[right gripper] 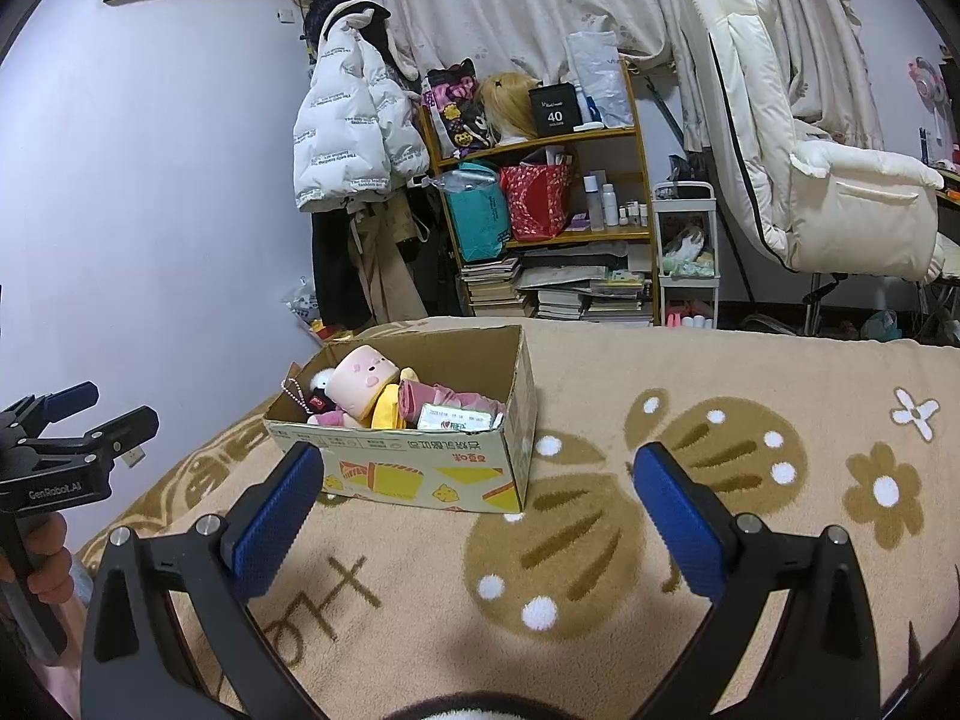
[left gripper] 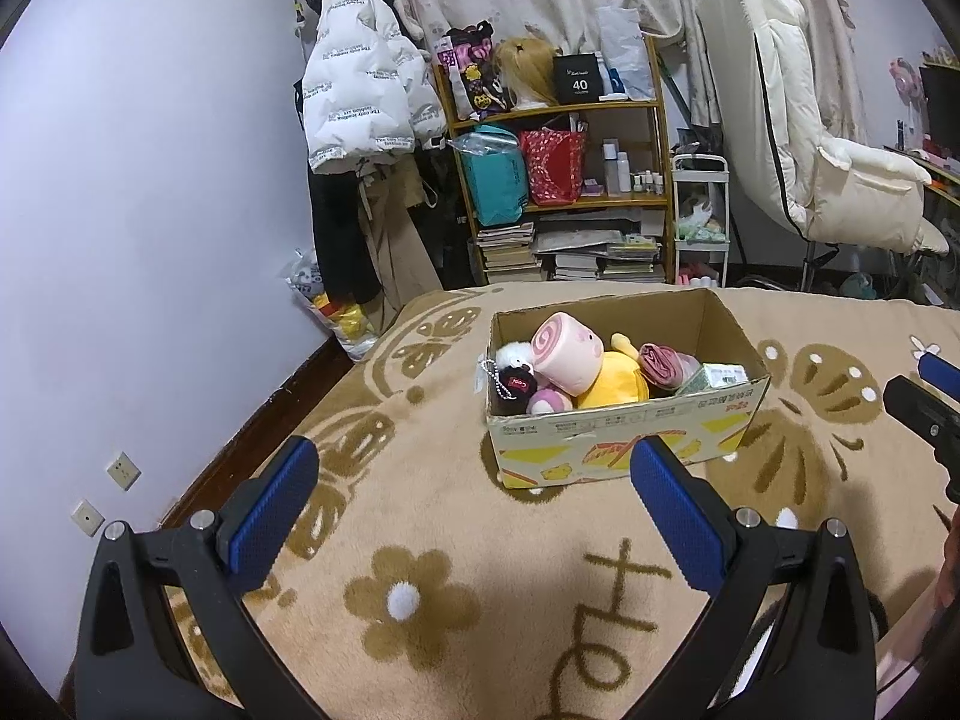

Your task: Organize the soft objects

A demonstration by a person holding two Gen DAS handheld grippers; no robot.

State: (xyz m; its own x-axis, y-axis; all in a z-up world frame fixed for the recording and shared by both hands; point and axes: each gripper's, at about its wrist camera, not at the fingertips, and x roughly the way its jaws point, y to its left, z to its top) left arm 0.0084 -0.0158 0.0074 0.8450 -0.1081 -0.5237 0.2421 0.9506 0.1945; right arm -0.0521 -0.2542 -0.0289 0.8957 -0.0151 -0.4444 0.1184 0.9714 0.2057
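An open cardboard box [left gripper: 624, 426] sits on a beige blanket [left gripper: 456, 546] patterned with brown flowers and butterflies, and it holds the soft things. Inside are a pink cylindrical plush [left gripper: 567, 357] leaning on a yellow plush [left gripper: 618, 384], a small black-and-white plush with a bead chain [left gripper: 510, 369] at the box's left end, a rolled mauve cloth [left gripper: 663, 363] and a green-and-white packet [left gripper: 714, 378] at the right end.

The left wrist view looks down into the box from its printed long side. The right wrist view sees the box from further right, showing its short end wall and the packet [right gripper: 459, 418] against the near wall.

The left gripper [left gripper: 474, 504] hangs low over the blanket in front of the box, jaws spread wide and holding nothing. The right gripper [right gripper: 477, 507] is likewise released and empty, just in front of the box. In the right wrist view a hand [right gripper: 45, 558] grips the left gripper's handle at the left edge. A cluttered shelf [left gripper: 558, 156] and a white jacket [left gripper: 360, 84] stand behind.
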